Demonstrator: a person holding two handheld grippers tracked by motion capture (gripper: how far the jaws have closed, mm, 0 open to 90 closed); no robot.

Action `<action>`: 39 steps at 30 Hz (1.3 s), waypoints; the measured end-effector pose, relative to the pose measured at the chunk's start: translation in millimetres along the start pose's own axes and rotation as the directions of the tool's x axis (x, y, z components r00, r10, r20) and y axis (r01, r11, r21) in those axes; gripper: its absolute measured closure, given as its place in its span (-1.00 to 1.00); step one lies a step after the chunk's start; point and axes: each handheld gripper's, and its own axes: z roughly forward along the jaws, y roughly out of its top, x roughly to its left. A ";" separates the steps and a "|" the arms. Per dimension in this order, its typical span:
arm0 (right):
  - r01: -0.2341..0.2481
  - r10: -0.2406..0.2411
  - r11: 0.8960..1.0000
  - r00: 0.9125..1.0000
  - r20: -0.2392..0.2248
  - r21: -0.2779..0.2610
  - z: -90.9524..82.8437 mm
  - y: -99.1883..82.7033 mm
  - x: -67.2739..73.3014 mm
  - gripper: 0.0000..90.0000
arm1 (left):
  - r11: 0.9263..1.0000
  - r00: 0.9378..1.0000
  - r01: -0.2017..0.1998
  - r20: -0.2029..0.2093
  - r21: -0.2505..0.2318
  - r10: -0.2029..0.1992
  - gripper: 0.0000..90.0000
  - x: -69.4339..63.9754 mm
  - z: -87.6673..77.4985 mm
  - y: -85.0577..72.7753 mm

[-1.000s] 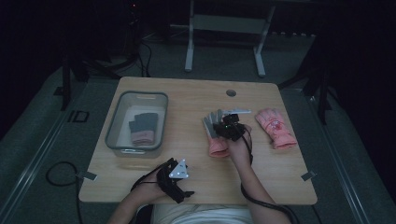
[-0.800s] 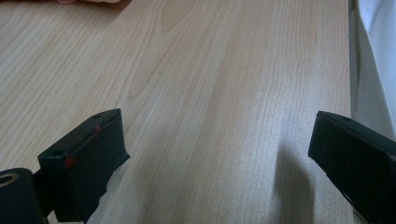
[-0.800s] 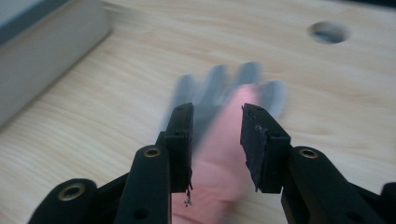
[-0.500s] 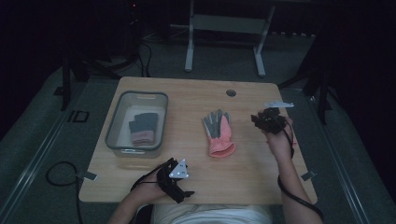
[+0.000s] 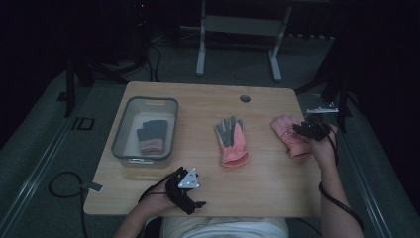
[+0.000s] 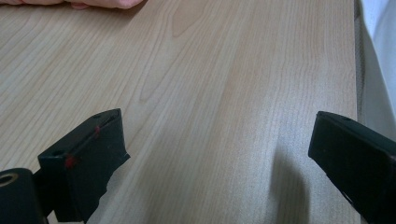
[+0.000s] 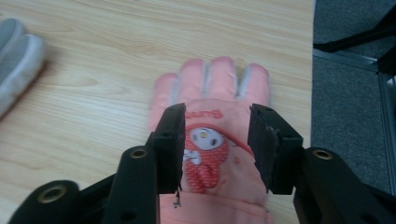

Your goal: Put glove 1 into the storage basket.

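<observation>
The right gripper (image 5: 308, 130) sits at the right edge of the high view, directly above the pink glove (image 5: 289, 135) that lies flat on the desk (image 5: 208, 101). In the right gripper view, the jaws stand partly open over the back of this pink glove (image 7: 212, 140), one on each side of its printed cartoon patch; they have just been opening, and whether the pads touch the fabric cannot be told. The glove's fingers point toward the top of that view, with the desk edge just to its right.

A second glove (image 5: 230, 140), grey-palmed with a pink cuff, lies at the centre of the high view, well apart from the first. Its grey fingertips (image 7: 16, 60) show at the upper left of the right gripper view.

The left gripper (image 5: 184, 191) rests at the lower centre of the high view, near the front desk edge. In the left gripper view its jaws stand wide apart over bare wood, holding nothing.

A clear bin (image 5: 124, 144) at centre left of the high view contains a dark glove (image 5: 151, 136).
</observation>
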 end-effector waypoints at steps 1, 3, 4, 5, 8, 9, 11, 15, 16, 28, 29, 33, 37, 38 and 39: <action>-0.002 0.002 1.000 1.000 -0.004 0.000 3.0 -1.6 -1.7 0.22 | 1.000 1.000 -0.004 0.001 0.005 0.004 -0.92 0.4 -0.2 -0.1; 0.001 0.000 1.000 1.000 -0.008 0.014 10.1 -4.9 -3.7 0.20 | 1.000 1.000 -0.006 -0.004 0.005 0.006 -0.92 0.2 -0.1 -0.1; 0.002 -0.002 1.000 1.000 -0.018 0.019 13.6 -6.9 -4.1 0.19 | 1.000 1.000 -0.004 -0.006 -0.001 0.004 -0.92 -0.3 0.0 0.0; 0.010 -0.009 1.000 1.000 -0.027 0.022 16.9 -9.2 -3.6 0.17 | 1.000 1.000 -0.007 -0.004 -0.002 0.007 -0.92 -0.4 -0.3 0.0; 0.043 -0.043 0.997 0.999 -0.007 0.065 28.5 -17.6 -0.8 0.16 | 1.000 1.000 -0.008 -0.007 -0.001 0.008 -0.92 -0.5 -0.6 -0.2; 0.047 -0.048 0.996 0.999 0.007 0.077 31.8 -20.2 -0.1 0.18 | 1.000 1.000 -0.010 -0.007 0.002 0.010 -0.92 -0.5 -0.8 -0.3; 0.041 -0.042 0.996 0.999 0.005 0.074 35.5 -23.7 0.1 0.25 | 1.000 1.000 -0.011 -0.008 0.001 0.011 -0.92 -0.8 -1.1 -0.5; 0.039 -0.041 0.996 0.999 0.021 0.079 37.3 -25.9 3.6 0.57 | 1.000 1.000 -0.010 -0.007 0.002 0.010 -0.92 -0.6 -0.7 -1.0; 0.034 -0.036 0.996 0.999 0.028 0.082 36.7 -25.5 3.8 0.64 | 1.000 1.000 -0.010 -0.007 0.003 0.010 -0.92 -0.5 -0.6 -0.9; -0.080 0.081 0.997 0.996 0.023 -0.009 -7.0 -5.0 25.6 0.92 | 1.000 1.000 -0.012 -0.004 -0.001 0.012 -0.92 0.2 -0.2 -1.5; -0.082 0.082 0.996 0.996 0.022 -0.024 -13.7 -1.9 32.0 0.92 | 1.000 1.000 -0.015 -0.006 -0.002 0.015 -0.92 0.0 -0.2 -1.5; -0.065 0.067 0.996 0.997 0.031 -0.054 -33.1 8.2 59.0 0.92 | 1.000 1.000 -0.017 -0.017 -0.002 0.017 -0.92 -1.4 -0.9 -1.5; -0.109 0.111 0.989 0.994 0.014 -0.098 -47.4 11.7 80.2 0.92 | 1.000 1.000 -0.015 -0.017 -0.004 0.015 -0.92 -1.4 -1.2 -1.4; -0.116 0.117 0.987 0.993 0.005 -0.107 -50.7 12.4 85.4 0.92 | 1.000 1.000 -0.015 -0.017 0.000 0.015 -0.92 -1.3 -0.9 -1.5; -0.117 0.118 0.987 0.993 -0.001 -0.113 -53.8 13.0 90.7 0.92 | 1.000 1.000 -0.016 -0.019 0.000 0.016 -0.92 -1.2 -0.7 -1.6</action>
